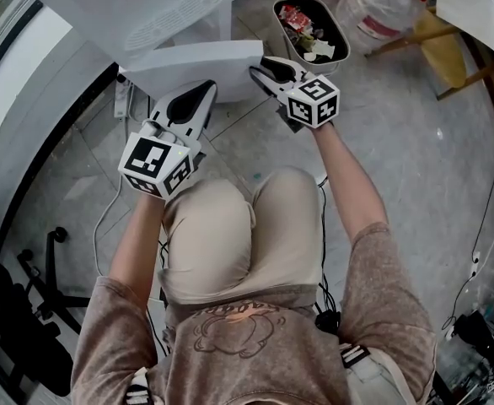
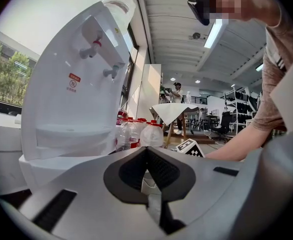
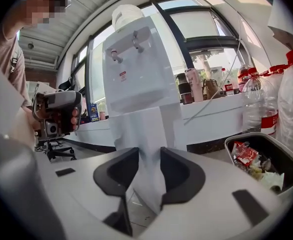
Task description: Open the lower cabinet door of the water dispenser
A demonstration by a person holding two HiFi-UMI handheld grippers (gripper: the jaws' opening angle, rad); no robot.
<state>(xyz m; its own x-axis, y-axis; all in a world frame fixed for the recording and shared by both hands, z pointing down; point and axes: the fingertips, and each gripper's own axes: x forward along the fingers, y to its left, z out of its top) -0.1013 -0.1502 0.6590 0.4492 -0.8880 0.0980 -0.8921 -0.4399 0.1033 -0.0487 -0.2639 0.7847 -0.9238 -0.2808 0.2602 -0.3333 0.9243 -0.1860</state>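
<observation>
The white water dispenser (image 1: pixel 146 7) (image 2: pixel 76 84) (image 3: pixel 136 69) stands in front of me. Its lower cabinet door (image 1: pixel 201 66) (image 3: pixel 149 134) is swung outward, with its free edge toward me. My right gripper (image 1: pixel 260 70) (image 3: pixel 147 169) is shut on that door edge, and the white panel fills the gap between both pads. To the left of the door, my left gripper (image 1: pixel 205 87) (image 2: pixel 146 151) is shut with nothing in it, its tips close to the dispenser's base.
A black bin (image 1: pixel 313 28) (image 3: pixel 264 164) full of rubbish stands right of the dispenser. Large water bottles (image 1: pixel 382 2) (image 3: pixel 281 99) and a wooden stool (image 1: pixel 441 49) are beyond it. A power strip (image 1: pixel 120 99) and a chair base (image 1: pixel 45 260) lie at the left. My knees are just behind the grippers.
</observation>
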